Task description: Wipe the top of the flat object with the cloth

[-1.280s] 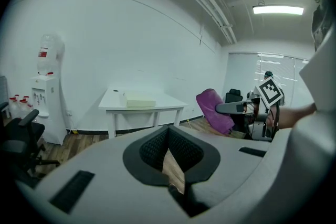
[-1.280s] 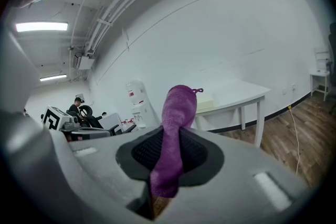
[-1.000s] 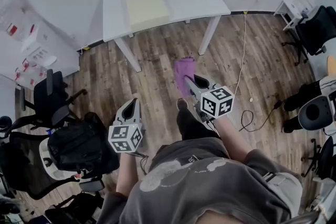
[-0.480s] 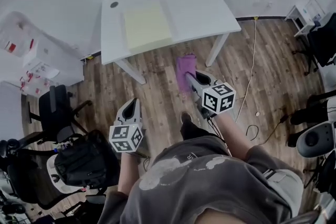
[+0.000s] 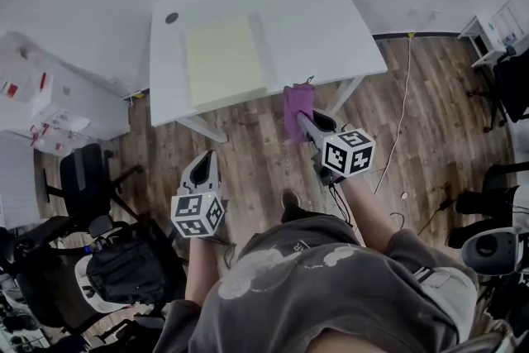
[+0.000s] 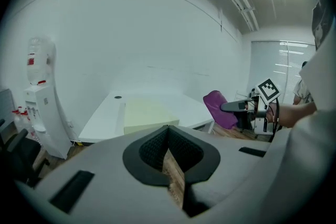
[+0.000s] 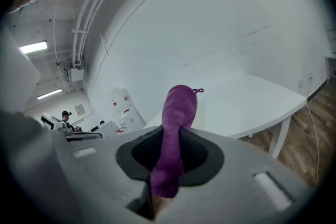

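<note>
Spotter: Closer to the bench [image 5: 331, 21] than a second ago. It fills more of the head view, and its near edge now meets the cloth [image 5: 296, 105]. Both grippers kept their spacing.

Logger: Meaning for the wipe?

Spotter: Approach only, by my read. Nothing is on the yellow pad [image 5: 225, 62] yet. It lies flat on the bench's left half, at 11 o'clock from the right gripper [image 5: 306, 121]. The cloth is in the air, short of it.

Logger: Fingers?

Spotter: In the right gripper view the fingers [image 7: 202, 155] pinch the purple cloth, which stands up from them with a loop at its tip. On the left gripper [image 5: 206, 161] the fingers [image 6: 149, 152] are pressed together at the tips. Nothing is held, and only floor shows through the slit below.

Logger: What does each view add?

Spotter: The head view gives the pad's place on the bench, plus a dark round hole [image 5: 171, 17] near the far left corner. The right gripper view hides most of the pad behind the cloth. The left gripper view shows the cloth side-on at 3 o'clock, off the bench's near edge and clear of the top.
</note>
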`<state>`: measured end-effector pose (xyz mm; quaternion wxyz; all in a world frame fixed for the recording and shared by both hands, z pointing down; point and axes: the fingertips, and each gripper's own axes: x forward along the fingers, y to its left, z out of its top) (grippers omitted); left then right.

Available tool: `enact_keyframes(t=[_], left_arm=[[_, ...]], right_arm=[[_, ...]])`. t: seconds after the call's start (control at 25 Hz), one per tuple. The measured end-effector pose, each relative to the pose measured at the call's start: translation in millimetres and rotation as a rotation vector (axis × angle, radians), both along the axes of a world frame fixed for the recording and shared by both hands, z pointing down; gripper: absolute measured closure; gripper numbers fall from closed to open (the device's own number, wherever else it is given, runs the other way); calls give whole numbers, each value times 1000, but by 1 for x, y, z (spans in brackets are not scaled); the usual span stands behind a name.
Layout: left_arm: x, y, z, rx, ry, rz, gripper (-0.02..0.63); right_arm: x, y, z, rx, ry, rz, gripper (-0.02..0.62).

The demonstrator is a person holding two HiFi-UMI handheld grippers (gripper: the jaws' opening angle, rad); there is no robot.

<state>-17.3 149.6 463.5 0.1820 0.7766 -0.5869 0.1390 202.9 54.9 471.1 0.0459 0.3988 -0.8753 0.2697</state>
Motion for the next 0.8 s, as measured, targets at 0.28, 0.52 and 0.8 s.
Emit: enact_keyframes(t=[0.28,0.52,0.8], left_arm=[[-6,-31,-7,-6,-21,-63,609],[-24,-37,-8,-5,-31,-70,609],[-46,-66,8,-11,4,-53,609]], right_arm=[[-2,-35,5,-28,-29,-44,523],[-17,-36,7,-33,-35,-53,523],[-19,-44,15,-50,2,1,523]])
